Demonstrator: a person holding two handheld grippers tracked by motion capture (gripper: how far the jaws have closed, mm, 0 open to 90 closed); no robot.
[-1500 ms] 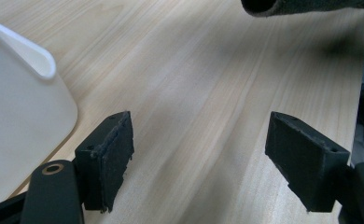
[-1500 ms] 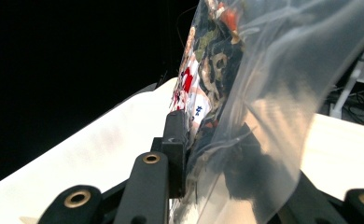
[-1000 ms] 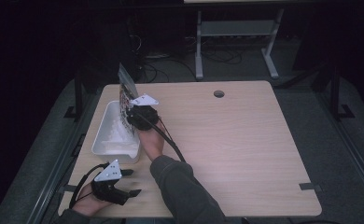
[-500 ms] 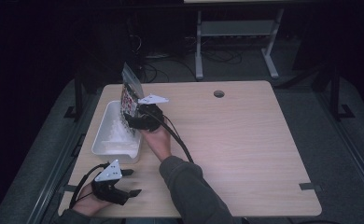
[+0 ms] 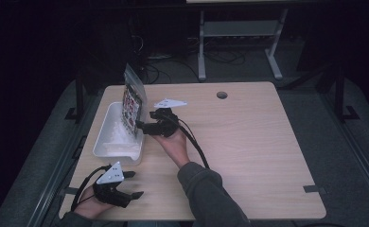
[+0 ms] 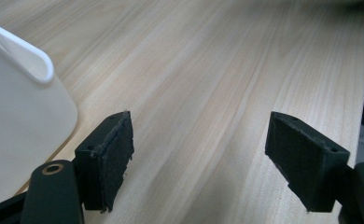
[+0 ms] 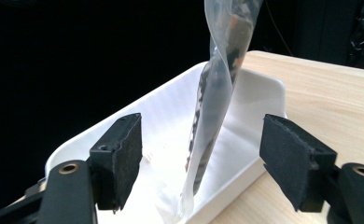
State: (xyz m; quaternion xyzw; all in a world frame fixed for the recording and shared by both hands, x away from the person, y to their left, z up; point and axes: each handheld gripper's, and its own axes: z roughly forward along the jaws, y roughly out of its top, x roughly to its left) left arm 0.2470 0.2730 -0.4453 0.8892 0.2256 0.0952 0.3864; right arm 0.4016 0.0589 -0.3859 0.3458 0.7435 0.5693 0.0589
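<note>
A clear plastic bag is standing on edge in a white tub while two hand-held grippers are waiting, both with jaws spread wide.

The clear plastic bag (image 7: pixel 217 93), printed with dark and red patterning, is standing nearly upright in the white plastic tub (image 7: pixel 264 88) at the left edge of the wooden table (image 5: pixel 249 142), its lower edge resting inside along the near wall. It is looking thin, light, floppy and probably slippery; a pinch on the flat film well above the tub rim seems the safest hold. Nothing else can be made out in the tub. The right gripper (image 5: pixel 142 126) is pointing at the bag with it between the empty jaws, not touching. The left gripper (image 5: pixel 131 184) is resting low near the table's front corner, also holding nothing, with the tub's corner just beside it.
</note>
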